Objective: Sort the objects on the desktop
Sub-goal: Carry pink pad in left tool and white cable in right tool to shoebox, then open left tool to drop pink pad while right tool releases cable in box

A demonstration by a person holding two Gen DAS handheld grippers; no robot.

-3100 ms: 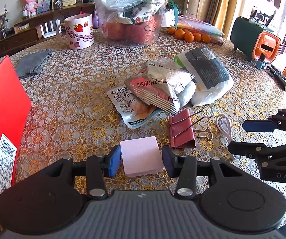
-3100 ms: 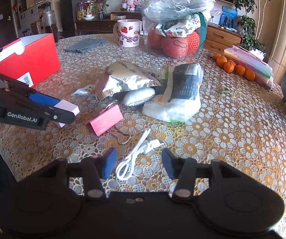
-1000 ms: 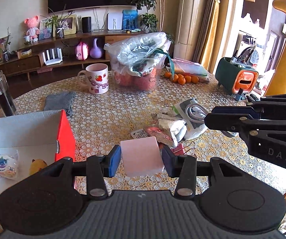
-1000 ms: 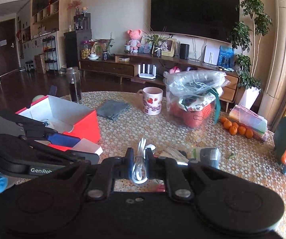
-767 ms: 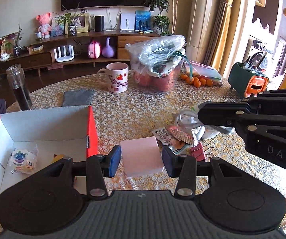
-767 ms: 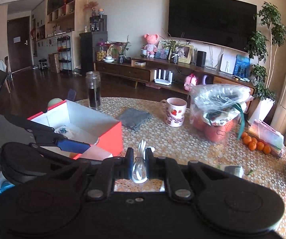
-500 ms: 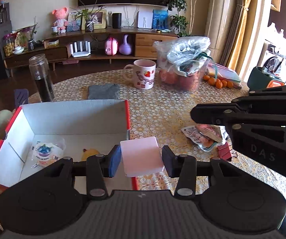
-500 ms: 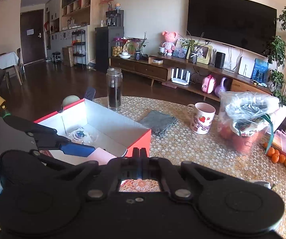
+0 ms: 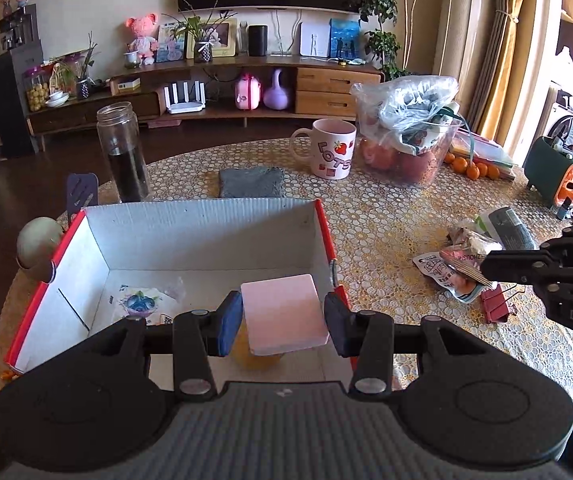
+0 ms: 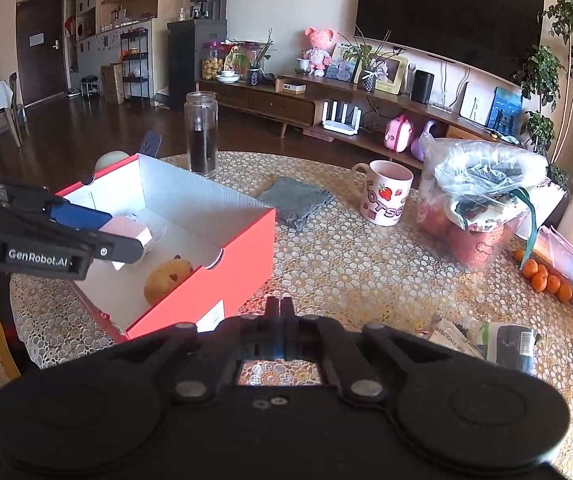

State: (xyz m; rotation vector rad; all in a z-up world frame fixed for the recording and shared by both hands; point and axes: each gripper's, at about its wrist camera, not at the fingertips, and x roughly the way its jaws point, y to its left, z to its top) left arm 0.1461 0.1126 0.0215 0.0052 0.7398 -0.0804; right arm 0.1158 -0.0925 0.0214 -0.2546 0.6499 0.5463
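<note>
Left gripper (image 9: 282, 322) pinches pink sticky-note pad (image 9: 282, 314) over red box (image 9: 324, 220); lower it inside, clear of yellow toy (image 10: 168, 276), then release; right gripper (image 10: 280, 312) pressed together, empty

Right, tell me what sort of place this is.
Most likely a home living room. A large dark television hangs above a low wooden media cabinet crowded with toys, framed photos and plants, and the work goes on at a round table under a lace-patterned cover.
</note>
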